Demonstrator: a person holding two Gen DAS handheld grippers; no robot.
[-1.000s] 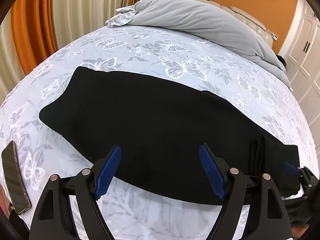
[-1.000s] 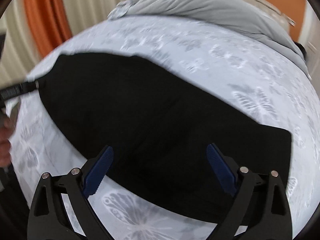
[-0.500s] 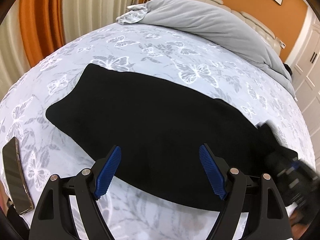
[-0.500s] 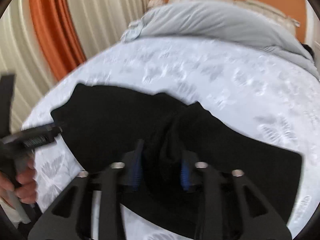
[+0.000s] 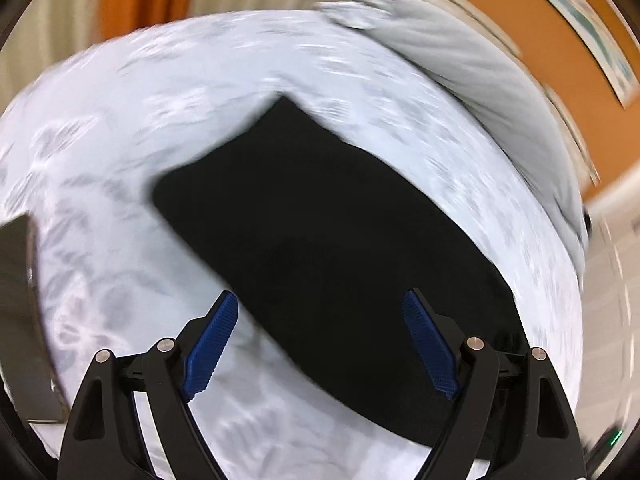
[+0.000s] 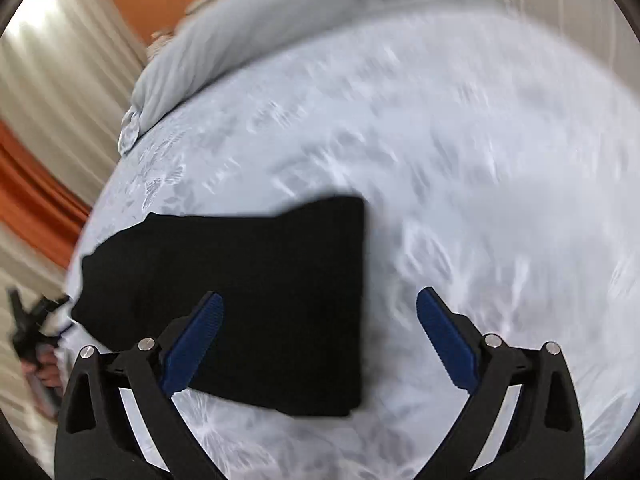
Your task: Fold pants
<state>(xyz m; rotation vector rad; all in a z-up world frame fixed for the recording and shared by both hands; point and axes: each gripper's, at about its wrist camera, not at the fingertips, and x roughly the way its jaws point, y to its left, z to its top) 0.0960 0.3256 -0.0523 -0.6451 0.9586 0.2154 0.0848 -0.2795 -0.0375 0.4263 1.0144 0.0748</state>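
The black pants [image 5: 320, 248] lie folded in a shorter, thicker block on the bed; they also show in the right wrist view [image 6: 256, 288]. My left gripper [image 5: 324, 344] is open and empty, above the pants' near edge. My right gripper [image 6: 320, 340] is open and empty, over the folded right end of the pants, whose straight edge runs between its fingers. The left gripper and the hand holding it [image 6: 32, 336] show at the far left of the right wrist view. Both views are blurred by motion.
The bed [image 6: 480, 200] has a pale butterfly-print cover. A grey duvet [image 5: 480, 92] is bunched at the headboard end. A dark phone [image 5: 16, 300] lies at the bed's left edge. Orange and cream curtains [image 6: 36, 160] hang at the left.
My right gripper shut on the pants' right end, carried it over leftward, and has now let go and opened. The pants are now about half as long. Both cameras have swung.
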